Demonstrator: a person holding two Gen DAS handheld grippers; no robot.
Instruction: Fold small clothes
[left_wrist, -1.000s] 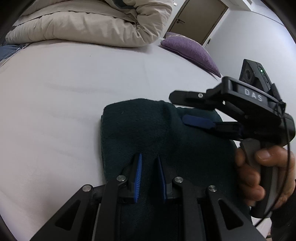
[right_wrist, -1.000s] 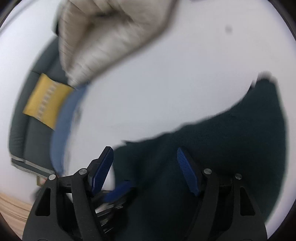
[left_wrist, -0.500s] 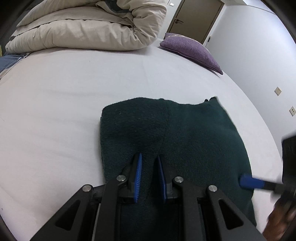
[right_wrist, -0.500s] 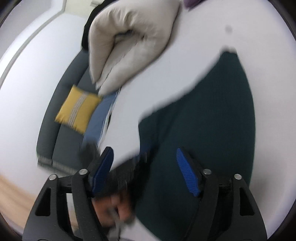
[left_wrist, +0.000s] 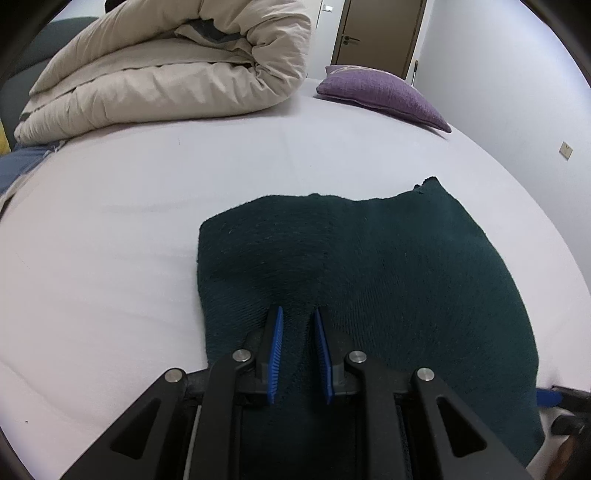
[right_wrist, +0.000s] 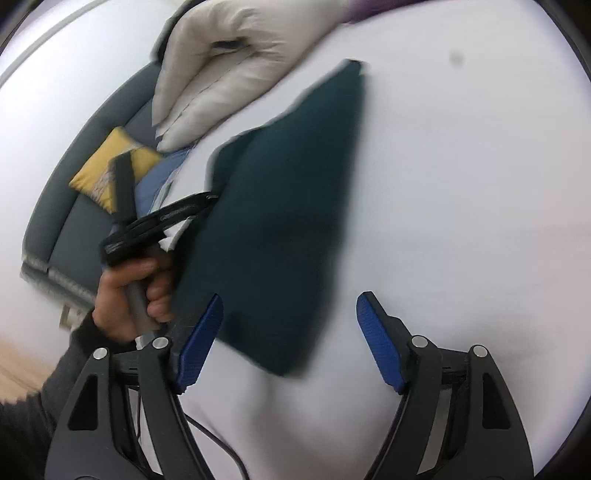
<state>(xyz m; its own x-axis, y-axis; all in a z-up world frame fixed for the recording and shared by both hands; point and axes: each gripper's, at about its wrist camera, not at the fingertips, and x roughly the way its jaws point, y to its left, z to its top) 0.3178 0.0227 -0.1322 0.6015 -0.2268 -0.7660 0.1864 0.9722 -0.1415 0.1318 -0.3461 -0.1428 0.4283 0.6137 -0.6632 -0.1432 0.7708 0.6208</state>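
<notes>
A dark green knitted garment (left_wrist: 354, 266) lies folded flat on the white bed (left_wrist: 110, 229). My left gripper (left_wrist: 298, 317) is shut on a pinch of the garment's near edge, at its left side. In the right wrist view the same garment (right_wrist: 280, 206) appears blurred, with the left gripper (right_wrist: 207, 201) and the hand holding it at its left edge. My right gripper (right_wrist: 290, 325) is open and empty, above the garment's near corner and the sheet beside it.
A rolled beige duvet (left_wrist: 166, 74) lies at the back left of the bed and a purple pillow (left_wrist: 380, 92) at the back right. A grey sofa (right_wrist: 74, 206) with a yellow cushion (right_wrist: 110, 170) stands beside the bed. A brown door (left_wrist: 376, 33) is behind.
My right gripper has pulled back off the garment toward the near right edge, staying open. My left gripper keeps its hold; the garment lies flatter and wider.
</notes>
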